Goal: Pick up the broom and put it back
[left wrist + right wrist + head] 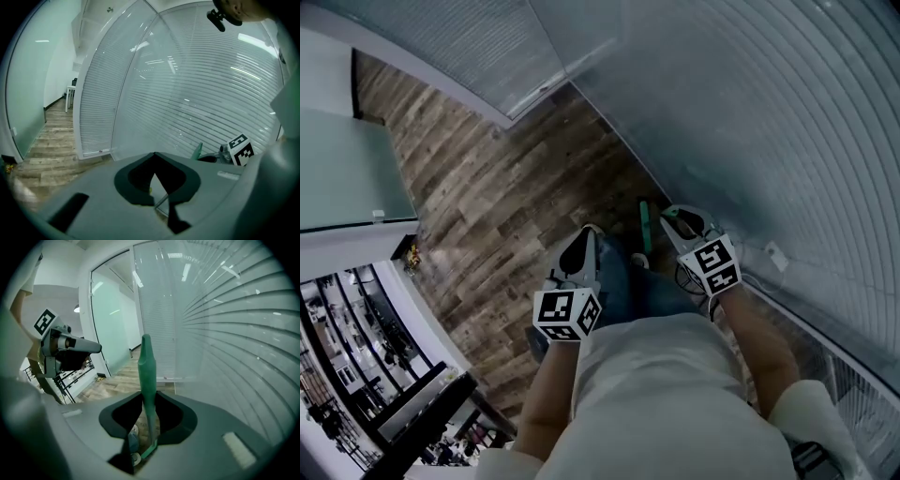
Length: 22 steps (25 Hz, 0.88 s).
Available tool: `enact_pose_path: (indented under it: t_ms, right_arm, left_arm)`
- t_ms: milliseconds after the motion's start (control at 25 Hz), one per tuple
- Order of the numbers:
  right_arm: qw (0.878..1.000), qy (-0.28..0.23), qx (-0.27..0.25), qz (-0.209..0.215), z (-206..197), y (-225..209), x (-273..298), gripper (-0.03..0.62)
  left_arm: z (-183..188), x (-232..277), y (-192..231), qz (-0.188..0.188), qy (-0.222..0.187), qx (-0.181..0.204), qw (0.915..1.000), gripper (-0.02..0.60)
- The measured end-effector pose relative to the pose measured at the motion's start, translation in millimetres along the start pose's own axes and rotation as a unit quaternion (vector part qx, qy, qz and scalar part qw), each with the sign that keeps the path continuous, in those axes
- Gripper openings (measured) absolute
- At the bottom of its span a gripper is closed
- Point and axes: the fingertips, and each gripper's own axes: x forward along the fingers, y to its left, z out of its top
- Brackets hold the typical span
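The right gripper [148,397] was clamped on the green broom [146,366]. In the right gripper view its two jaws stood on either side of the handle and pressed on it. The handle's tapered end rose past the jaw tips, approx. upright, in front of the glass wall [225,324] w/ its horizontal blinds. Under the jaws a thinner green part of the broom went down toward the wood floor [487,187].

In the head view a green length of the broom showed just left of the right gripper, close to the foot of the glass wall. Whether its lower end touched the floor, I could not tell.

The left gripper [154,155] had its jaws together, tips touching, w/ nothing between them. It was beside the right gripper at approx. the same level, apart from it and not touching the broom. In the left gripper view the right gripper's marker cube showed at the lower right, and the green tip of the broom just left of it. Both grippers pointed toward the glass wall and a little downward.
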Motion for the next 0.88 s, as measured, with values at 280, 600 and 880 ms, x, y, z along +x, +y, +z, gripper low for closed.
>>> enact_pose_path:
  t_ms: [280, 600, 880]
  right_arm:
    - [0.999, 0.02, 0.026, -0.024, -28, -12, 4, 0.1]
    - [0.996, 0.035, 0.064, -0.054, -54, -25, 13, 0.1]
    - [0.992, 0.034, 0.09, -0.08, -65, -41, 25, 0.1]
  left_arm:
    - [-6, 21, -3, -0.031, 0.011, 0.006, 0.9994, 0.006]
    - [-13, 35, 2, -0.052, 0.027, 0.006, 0.9983, 0.006]
    - [-22, 43, 8, -0.061, 0.041, 0.009, 0.9973, 0.006]
